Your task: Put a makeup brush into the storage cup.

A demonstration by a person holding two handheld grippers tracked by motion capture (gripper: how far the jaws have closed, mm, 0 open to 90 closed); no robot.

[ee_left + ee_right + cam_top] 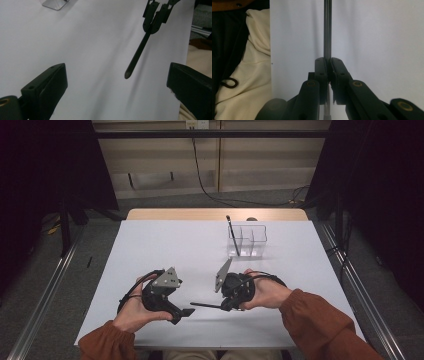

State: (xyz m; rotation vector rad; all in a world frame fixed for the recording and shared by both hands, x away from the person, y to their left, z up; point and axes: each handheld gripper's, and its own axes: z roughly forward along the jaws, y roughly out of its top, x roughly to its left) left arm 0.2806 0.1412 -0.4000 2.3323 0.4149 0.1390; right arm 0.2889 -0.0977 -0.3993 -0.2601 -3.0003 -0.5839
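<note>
A thin black pen point(206, 305) lies level just above the white table point(165, 245), near its front edge, and my right gripper point(226, 307) is shut on its right end. In the right gripper view the jaws point(327, 61) pinch the pen point(327, 30), which runs straight ahead. My left gripper point(182, 315) is open just left of the pen's free tip. In the left gripper view its jaws point(117, 85) stand wide apart, with the pen point(140, 50) pointing toward the gap and the right gripper point(156, 17) behind it. Nothing is between the left jaws.
A clear divided holder point(247, 240) stands at the back right of the table with another black pen point(232, 232) leaning upright in its left compartment. Its corner point(55, 3) is in the left gripper view. Dark curtains and rails flank the table.
</note>
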